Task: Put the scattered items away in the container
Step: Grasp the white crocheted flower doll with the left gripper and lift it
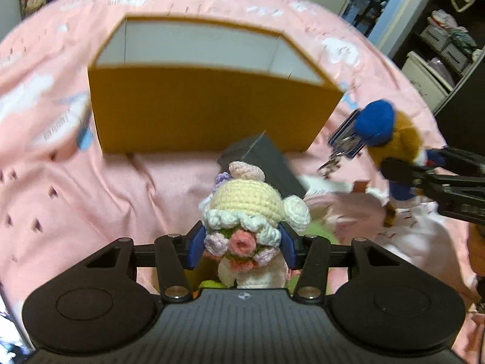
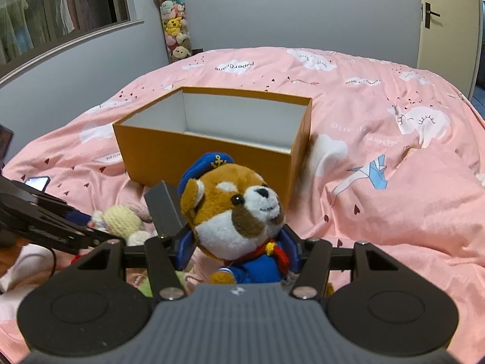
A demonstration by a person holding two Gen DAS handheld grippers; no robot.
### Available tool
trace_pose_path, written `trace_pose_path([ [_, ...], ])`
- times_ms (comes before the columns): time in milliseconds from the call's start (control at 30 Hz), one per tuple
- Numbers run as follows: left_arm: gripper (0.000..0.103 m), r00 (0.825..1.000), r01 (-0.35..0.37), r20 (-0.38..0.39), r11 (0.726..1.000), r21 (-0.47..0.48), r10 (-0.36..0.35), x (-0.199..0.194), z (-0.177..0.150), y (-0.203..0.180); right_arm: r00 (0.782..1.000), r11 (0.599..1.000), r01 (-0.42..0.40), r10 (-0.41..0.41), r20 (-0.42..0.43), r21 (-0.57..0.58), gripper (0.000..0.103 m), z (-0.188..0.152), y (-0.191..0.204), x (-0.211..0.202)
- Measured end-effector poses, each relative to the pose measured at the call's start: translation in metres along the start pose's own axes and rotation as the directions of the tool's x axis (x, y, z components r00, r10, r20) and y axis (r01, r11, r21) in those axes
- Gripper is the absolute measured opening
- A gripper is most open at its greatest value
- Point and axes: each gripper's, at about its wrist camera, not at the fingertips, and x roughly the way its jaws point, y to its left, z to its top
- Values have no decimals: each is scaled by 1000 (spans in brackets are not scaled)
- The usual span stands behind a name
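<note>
Jaws of the left gripper [image 1: 241,247] pinch a crocheted doll [image 1: 245,209]; the right gripper [image 2: 239,250] clamps a sailor dog plush [image 2: 233,212], both at lower centre. Above, an orange box [image 2: 194,151] sits open on the pink duvet [image 2: 394,157]; grey walls [image 2: 257,15] behind.

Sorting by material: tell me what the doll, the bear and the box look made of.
Doll: crocheted yarn, matte; stitch loops show.
Bear: plush fabric, fuzzy pile, glossy bead eyes.
Box: probably cardboard, smooth matte orange outside, white inside; thin, straight walls.
</note>
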Motion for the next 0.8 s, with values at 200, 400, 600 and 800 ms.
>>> trace_pose_path([
  [200, 58, 992, 62, 109, 998, 0, -62, -39, 19, -13, 999, 999, -31, 30, 33, 28, 60, 11, 2, -7],
  [400, 58, 988, 46, 146, 999, 13, -47, -34, 38, -22, 995, 994, -94, 92, 39, 48, 60, 23, 13, 1],
  [600, 58, 997, -9, 79, 1000, -28, 12, 11, 40, -11, 992, 991, -117, 119, -32, 66, 60, 28, 20, 36],
  [800, 60, 996, 25, 87, 992, -126, -14, 44, 28, 8, 986, 990, -95, 108, -124, 108, 59, 17, 12, 76],
])
